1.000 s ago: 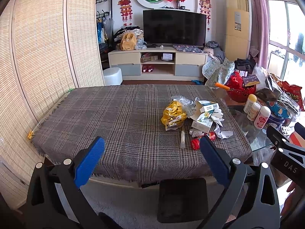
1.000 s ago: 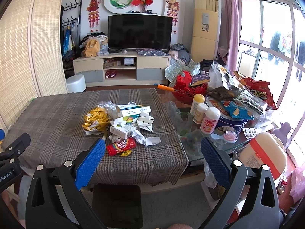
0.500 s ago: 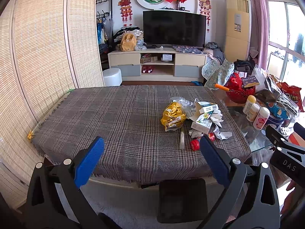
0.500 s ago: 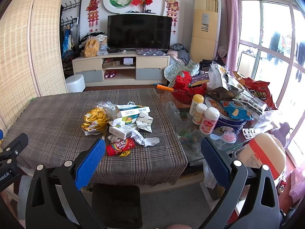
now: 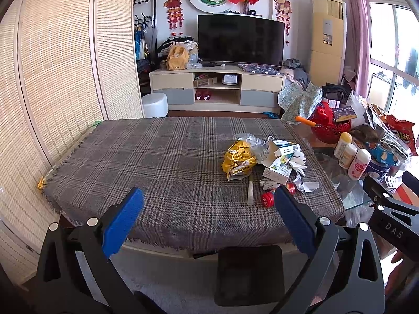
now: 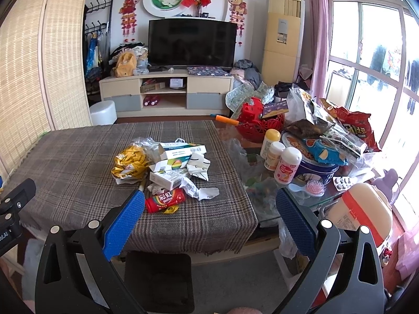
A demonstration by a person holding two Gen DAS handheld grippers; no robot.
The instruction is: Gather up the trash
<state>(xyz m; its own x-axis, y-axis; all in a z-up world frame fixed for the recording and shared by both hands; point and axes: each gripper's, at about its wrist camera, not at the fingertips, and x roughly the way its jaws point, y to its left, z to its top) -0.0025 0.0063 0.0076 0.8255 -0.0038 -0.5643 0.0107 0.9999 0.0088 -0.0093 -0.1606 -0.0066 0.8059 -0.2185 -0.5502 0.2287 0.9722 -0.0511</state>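
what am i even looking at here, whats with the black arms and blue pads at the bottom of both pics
Those are hand-held grippers, not a robot: a person holds one in each hand, and each carries a wide-angle camera looking forward along its two blue-padded fingers. One picture is from the left gripper, the other from the right gripper. Both are open and hold nothing.

Ahead is a table under a plaid cloth. On it lies a heap of trash: a crumpled yellow wrapper, opened cardboard boxes, crumpled paper and a red candy tube. Beside the cloth stand white bottles and snack bags.
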